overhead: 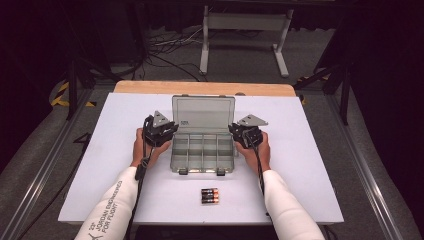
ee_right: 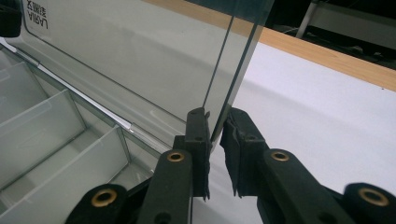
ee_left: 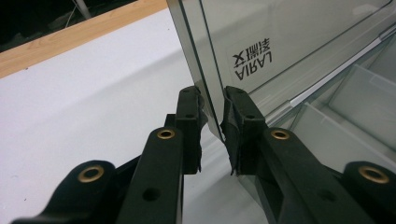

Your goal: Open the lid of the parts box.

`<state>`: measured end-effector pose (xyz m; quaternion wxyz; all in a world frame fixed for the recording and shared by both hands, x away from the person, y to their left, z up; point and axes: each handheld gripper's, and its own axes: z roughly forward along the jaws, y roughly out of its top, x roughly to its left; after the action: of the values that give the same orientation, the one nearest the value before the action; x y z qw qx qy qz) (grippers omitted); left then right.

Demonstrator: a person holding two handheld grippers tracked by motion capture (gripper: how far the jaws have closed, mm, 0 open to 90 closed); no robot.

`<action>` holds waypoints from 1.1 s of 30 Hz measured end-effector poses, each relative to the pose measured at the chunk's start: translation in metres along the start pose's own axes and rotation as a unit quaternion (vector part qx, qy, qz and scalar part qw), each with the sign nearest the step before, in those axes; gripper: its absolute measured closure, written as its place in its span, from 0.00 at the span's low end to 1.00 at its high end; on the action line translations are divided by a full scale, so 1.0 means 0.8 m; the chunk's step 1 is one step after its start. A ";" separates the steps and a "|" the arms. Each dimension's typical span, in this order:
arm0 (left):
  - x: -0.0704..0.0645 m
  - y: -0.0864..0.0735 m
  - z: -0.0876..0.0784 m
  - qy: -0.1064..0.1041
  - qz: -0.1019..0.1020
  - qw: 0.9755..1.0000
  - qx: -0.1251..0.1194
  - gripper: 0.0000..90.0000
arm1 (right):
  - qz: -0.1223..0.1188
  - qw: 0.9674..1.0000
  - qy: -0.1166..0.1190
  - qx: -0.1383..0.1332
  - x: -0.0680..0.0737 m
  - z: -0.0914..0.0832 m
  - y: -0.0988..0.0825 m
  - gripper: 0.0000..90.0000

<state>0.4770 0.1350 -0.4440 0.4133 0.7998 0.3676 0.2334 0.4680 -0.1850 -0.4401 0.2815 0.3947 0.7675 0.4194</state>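
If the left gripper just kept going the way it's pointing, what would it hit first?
The left gripper already has the raised clear lid of the box edge-on between its jaws. Pushing on, the lid's side edge would slide deeper between them toward the gripper's body, probably before anything else.

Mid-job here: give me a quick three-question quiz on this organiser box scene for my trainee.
1. True or false: the lid of the box lies shut.
2. How many batteries lie on the table in front of the box?
3. The left claw and right claw each straddle what? A the lid's side edge, B a battery, C a divider.
Key: 1 false, it stands upright. 2 three. 3 A.
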 end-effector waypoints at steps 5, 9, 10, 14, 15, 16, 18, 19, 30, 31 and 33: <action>0.001 -0.001 0.003 0.002 0.004 1.000 0.006 0.85 | 0.002 1.000 -0.003 0.002 0.000 0.002 -0.001 0.88; 0.001 -0.001 0.003 0.003 0.004 1.000 0.008 0.85 | 0.003 1.000 -0.001 0.003 -0.001 0.003 -0.002 0.87; 0.001 -0.001 0.003 0.004 0.005 1.000 0.008 0.85 | 0.004 1.000 -0.001 0.004 -0.001 0.003 -0.002 0.87; 0.001 -0.001 0.004 0.002 0.004 1.000 0.007 0.84 | 0.005 1.000 -0.001 0.004 -0.001 0.004 -0.002 0.87; 0.001 -0.001 0.004 0.003 0.005 1.000 0.008 0.85 | 0.005 1.000 -0.001 0.004 -0.001 0.004 -0.002 0.87; 0.001 -0.001 0.004 0.003 0.005 1.000 0.008 0.84 | 0.004 1.000 -0.001 0.005 -0.001 0.004 -0.002 0.87; 0.001 -0.001 0.004 0.002 0.002 1.000 0.009 0.84 | 0.005 1.000 -0.001 0.005 -0.001 0.004 -0.002 0.87; 0.001 -0.001 0.004 0.003 0.001 1.000 0.010 0.84 | 0.005 1.000 -0.002 0.006 -0.001 0.004 -0.002 0.86; 0.003 0.000 0.005 0.002 0.003 1.000 0.011 0.84 | 0.008 1.000 0.001 0.007 -0.002 0.005 -0.003 0.85; 0.002 0.000 0.005 0.003 0.003 1.000 0.012 0.84 | 0.008 1.000 0.001 0.007 -0.001 0.005 -0.003 0.85; 0.001 0.000 0.005 0.003 0.002 1.000 0.013 0.83 | 0.006 1.000 0.000 0.008 -0.001 0.005 -0.003 0.85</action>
<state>0.4805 0.1338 -0.4460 0.4014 0.8049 0.3703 0.2320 0.4707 -0.1851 -0.4441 0.2754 0.4017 0.7684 0.4151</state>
